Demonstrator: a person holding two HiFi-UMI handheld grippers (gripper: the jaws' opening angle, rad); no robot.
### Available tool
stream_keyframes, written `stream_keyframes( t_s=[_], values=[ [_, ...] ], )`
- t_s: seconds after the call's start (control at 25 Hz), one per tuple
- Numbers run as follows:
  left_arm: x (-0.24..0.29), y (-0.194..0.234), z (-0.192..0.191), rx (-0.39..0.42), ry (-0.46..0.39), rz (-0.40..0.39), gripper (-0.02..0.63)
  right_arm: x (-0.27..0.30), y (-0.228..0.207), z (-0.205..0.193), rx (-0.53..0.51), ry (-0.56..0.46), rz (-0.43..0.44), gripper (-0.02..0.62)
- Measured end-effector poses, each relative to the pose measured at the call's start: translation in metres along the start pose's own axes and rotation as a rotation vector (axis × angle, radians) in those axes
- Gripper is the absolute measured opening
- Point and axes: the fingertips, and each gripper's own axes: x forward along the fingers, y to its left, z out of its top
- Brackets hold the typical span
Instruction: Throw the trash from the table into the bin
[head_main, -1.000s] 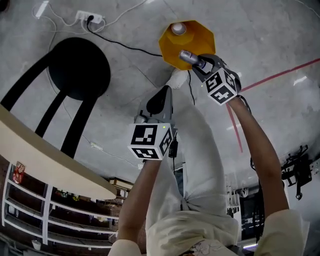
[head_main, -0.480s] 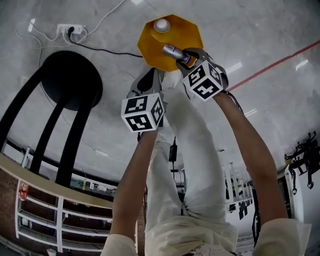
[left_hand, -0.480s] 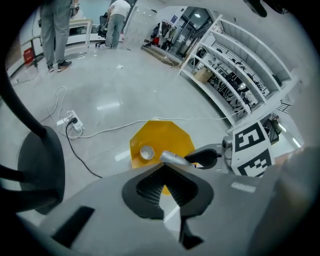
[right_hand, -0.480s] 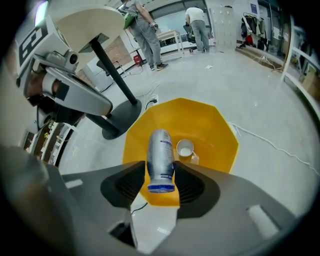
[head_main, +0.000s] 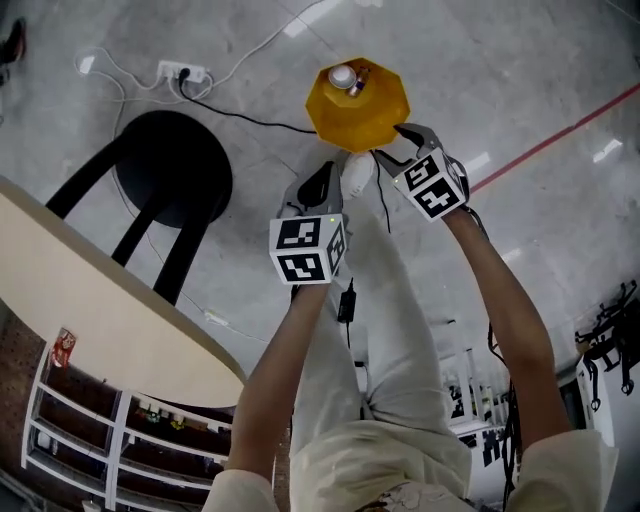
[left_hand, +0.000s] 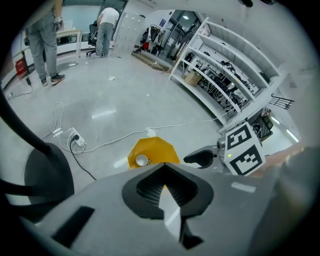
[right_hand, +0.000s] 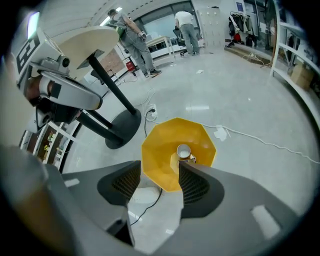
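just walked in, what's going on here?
A person stands over the yellow bin on the floor, with a gripper in each hand. The right gripper points down at the bin, its fingers opening with nothing between them. A white cup and a smaller piece of trash lie in the bin. The left gripper is shut and empty.

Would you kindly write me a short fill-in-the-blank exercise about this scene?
1. The bin on the floor is ____ in colour.
2. A round white container lies ____ the bin.
3. In the head view, the round black table base stands to the bin's ____.
Missing words: yellow; inside; left.
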Motion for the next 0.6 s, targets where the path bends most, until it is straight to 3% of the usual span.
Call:
stream_keyframes(
  t_s=[0.32, 0.6],
  values=[
    [-0.095, -0.036, 0.017, -0.009, -0.077, -0.010, 0.003, -0.066, 0.054, 0.038, -0.068, -0.038, 0.024, 0.244],
    [-0.191, -0.065, 0.035, -0.004, -0.175, -0.024, 0.003, -0.138, 0.120, 0.098, -0.167, -0.092, 0.024, 0.229]
  ],
)
